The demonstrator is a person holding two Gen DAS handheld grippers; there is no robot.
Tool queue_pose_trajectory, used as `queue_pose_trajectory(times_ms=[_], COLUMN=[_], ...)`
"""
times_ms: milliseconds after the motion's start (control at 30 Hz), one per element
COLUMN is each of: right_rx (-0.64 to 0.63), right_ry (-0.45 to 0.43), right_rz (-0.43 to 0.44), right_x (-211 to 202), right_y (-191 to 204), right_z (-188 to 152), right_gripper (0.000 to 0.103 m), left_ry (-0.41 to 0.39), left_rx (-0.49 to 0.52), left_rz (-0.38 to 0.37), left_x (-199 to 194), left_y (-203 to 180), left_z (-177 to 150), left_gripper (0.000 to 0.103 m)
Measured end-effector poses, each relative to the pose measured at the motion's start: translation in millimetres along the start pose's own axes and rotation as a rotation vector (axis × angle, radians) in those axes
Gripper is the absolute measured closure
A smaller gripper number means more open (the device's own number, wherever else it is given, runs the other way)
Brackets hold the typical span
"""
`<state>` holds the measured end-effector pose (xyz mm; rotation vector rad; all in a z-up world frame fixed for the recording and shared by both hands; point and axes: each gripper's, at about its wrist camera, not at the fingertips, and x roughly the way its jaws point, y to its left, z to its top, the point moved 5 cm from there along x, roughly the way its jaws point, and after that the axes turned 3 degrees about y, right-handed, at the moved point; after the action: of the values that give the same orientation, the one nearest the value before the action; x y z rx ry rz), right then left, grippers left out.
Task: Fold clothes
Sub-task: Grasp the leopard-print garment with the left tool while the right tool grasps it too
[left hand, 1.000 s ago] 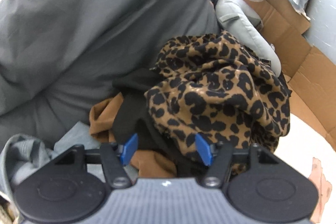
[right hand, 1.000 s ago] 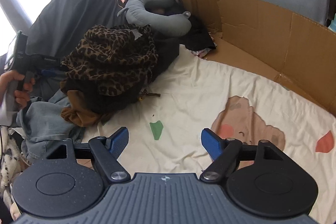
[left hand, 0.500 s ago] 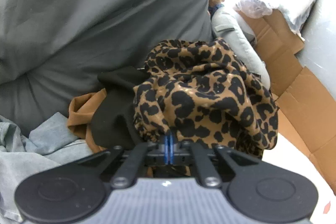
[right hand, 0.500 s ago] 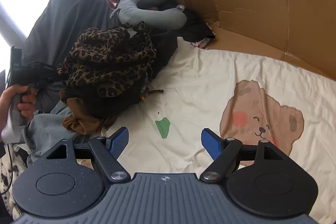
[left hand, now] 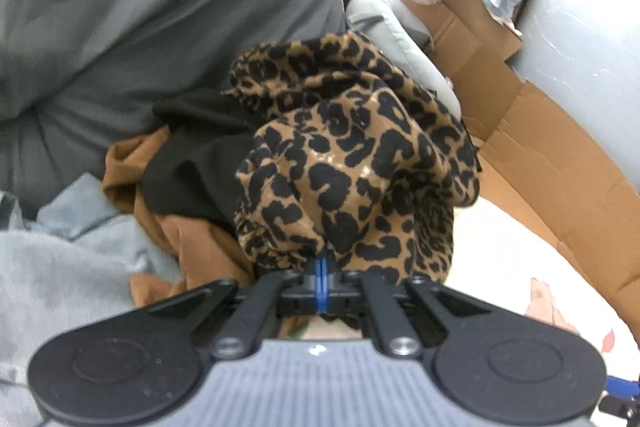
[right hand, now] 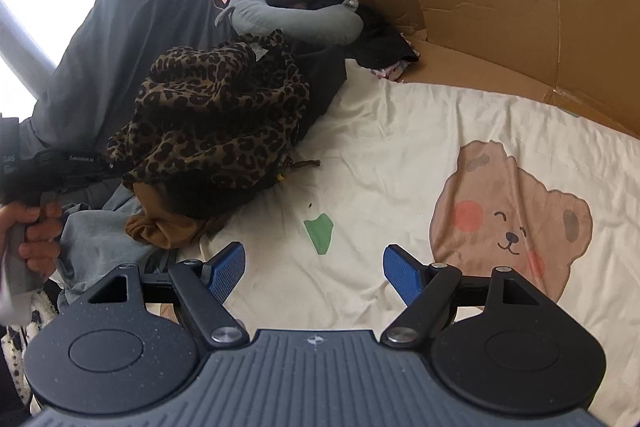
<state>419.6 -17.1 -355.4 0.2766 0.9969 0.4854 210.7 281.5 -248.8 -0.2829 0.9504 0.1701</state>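
Crowding the leopard-print garment (left hand: 352, 163) are a grey pillow (left hand: 140, 11) at ten o'clock and black cloth (left hand: 200, 155) at nine. The left tool (left hand: 321, 273) is clenching the garment's near hem at six o'clock; the right tool (right hand: 314, 267) is gaping over the bed sheet (right hand: 400, 155), the garment lying at eleven o'clock.

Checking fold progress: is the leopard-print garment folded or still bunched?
Bunched: the leopard-print garment lies crumpled atop the clothes pile, its edge pinched in the left tool.

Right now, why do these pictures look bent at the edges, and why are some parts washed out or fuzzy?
Both views are fisheye, so edges curve. Left wrist view: blurred, the leopard-print garment soft, the top right corner glaring white. Right wrist view: sharper, but window light blows out the top left beside the grey pillow.
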Motion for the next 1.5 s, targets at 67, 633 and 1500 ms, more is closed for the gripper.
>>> queue_pose_trajectory(times_ms=[67,633,1500], right_rx=[0.004,-0.119,-0.046], right_ry=[0.004,0.046,0.058], right_rz=[0.002,0.091,0.192], right_x=[2.3,61.0,127.2], right_y=[-0.3,63.2,70.2], right_z=[-0.3,54.8,62.3], right_gripper=[0.024,0.024,0.103], left_ry=[0.020,0.136,0.256], left_rx=[0.005,0.007,-0.010], left_rz=[0.006,-0.071,-0.155], left_x=[-0.1,-11.8,-8.6], left_y=[2.6,-1.9,-0.7], left_z=[-7.8,-77.1,-123.7], left_gripper=[0.103,0.103,0.103])
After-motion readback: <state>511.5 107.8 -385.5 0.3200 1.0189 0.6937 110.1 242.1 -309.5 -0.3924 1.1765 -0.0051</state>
